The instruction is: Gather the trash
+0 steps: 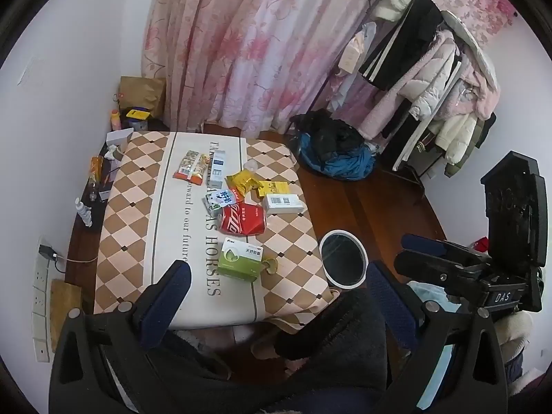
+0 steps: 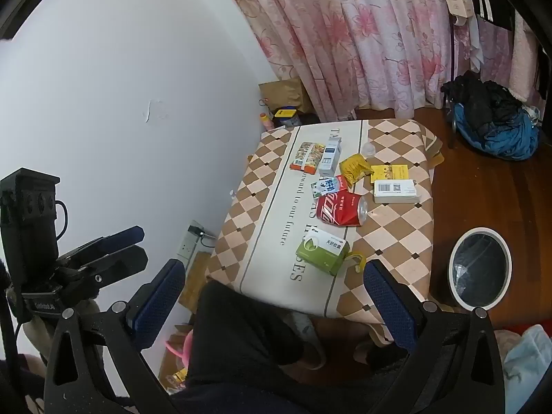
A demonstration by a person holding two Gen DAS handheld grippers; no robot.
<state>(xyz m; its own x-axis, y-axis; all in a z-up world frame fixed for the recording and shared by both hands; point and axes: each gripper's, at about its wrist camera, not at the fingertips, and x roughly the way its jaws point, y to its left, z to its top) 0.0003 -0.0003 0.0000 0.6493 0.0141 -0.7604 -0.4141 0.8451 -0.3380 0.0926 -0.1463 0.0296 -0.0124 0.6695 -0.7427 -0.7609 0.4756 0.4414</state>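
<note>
Trash lies on a low table with a checked cloth [image 1: 138, 186] [image 2: 400, 227]: a crushed red cola can [image 1: 243, 220] [image 2: 339, 210], a green box [image 1: 239, 258] [image 2: 322, 252], a white box [image 1: 283, 203] [image 2: 395, 191], a yellow wrapper [image 1: 241, 181] [image 2: 355, 169], a snack packet [image 1: 191, 167] [image 2: 307, 157] and a blue-white carton [image 1: 218, 169] [image 2: 330, 157]. A white-rimmed bin with a black liner [image 1: 343, 258] [image 2: 479, 269] stands on the floor to the table's right. My left gripper [image 1: 279, 289] is open and empty, near the table's front edge. My right gripper [image 2: 276, 286] is open and empty, likewise.
Floral curtains [image 1: 241, 45] hang behind the table. A clothes rack [image 1: 431, 86] and a blue-black clothes heap [image 1: 334, 151] [image 2: 493, 127] stand at the right. A wall and power strip [image 1: 41, 293] lie left. Dark-trousered legs [image 2: 241, 338] are under the grippers.
</note>
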